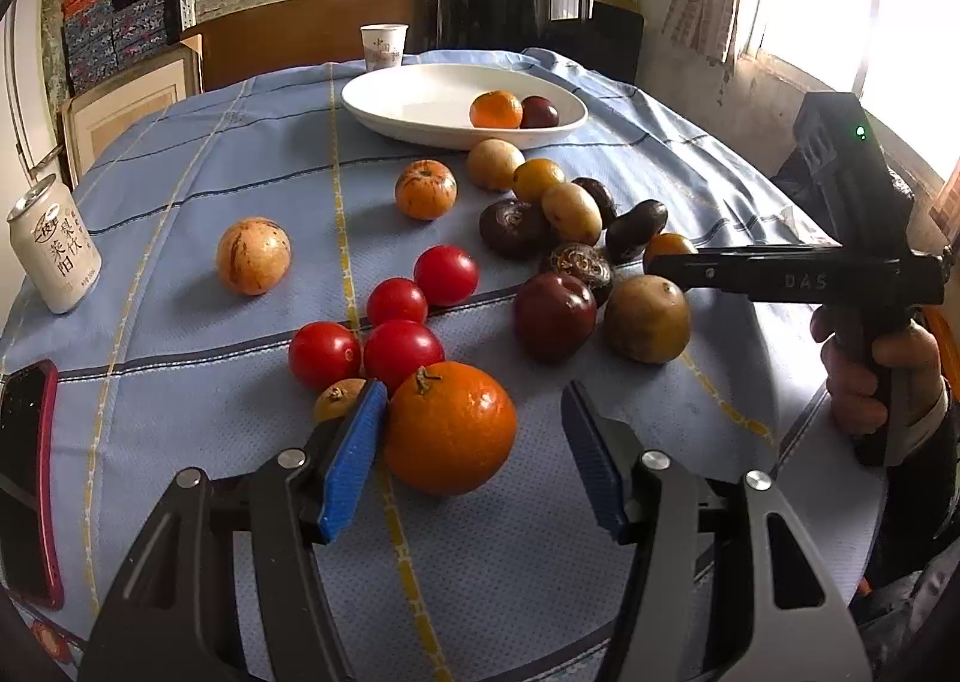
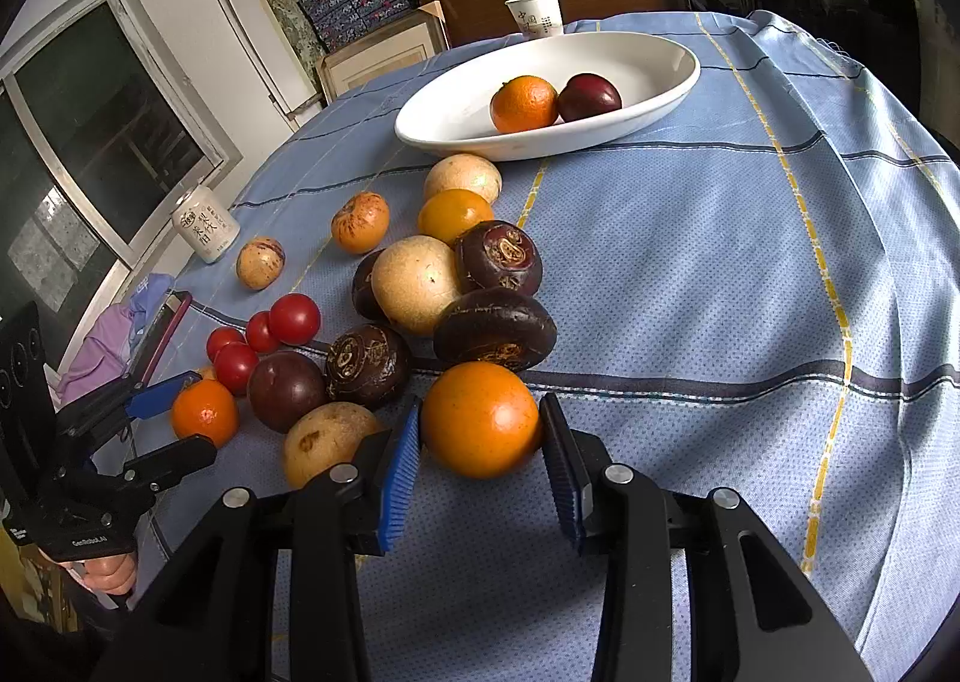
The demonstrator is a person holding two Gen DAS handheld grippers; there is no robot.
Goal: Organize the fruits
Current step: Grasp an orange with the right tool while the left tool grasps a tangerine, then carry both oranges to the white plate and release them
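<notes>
A stemmed orange [image 1: 450,427] lies on the blue cloth between the jaws of my left gripper [image 1: 474,389]. The left blue pad [image 1: 351,460] touches it and the right pad stands apart, so the gripper is open. In the right wrist view my right gripper [image 2: 480,405] is shut on a smooth orange fruit [image 2: 480,424], with both pads pressing its sides while it rests on the cloth. A white oval dish [image 2: 432,118] at the back holds an orange [image 2: 523,103] and a dark plum [image 2: 589,97]. The left wrist view shows the right gripper [image 1: 660,262] at the fruit pile's right edge.
Several red tomatoes [image 1: 396,349], dark round fruits [image 2: 495,328] and tan fruits [image 2: 414,283] crowd the cloth between the grippers and the dish. A drink can [image 1: 54,244] and a red phone [image 1: 27,478] lie at the left edge. A paper cup [image 1: 384,46] stands behind the dish.
</notes>
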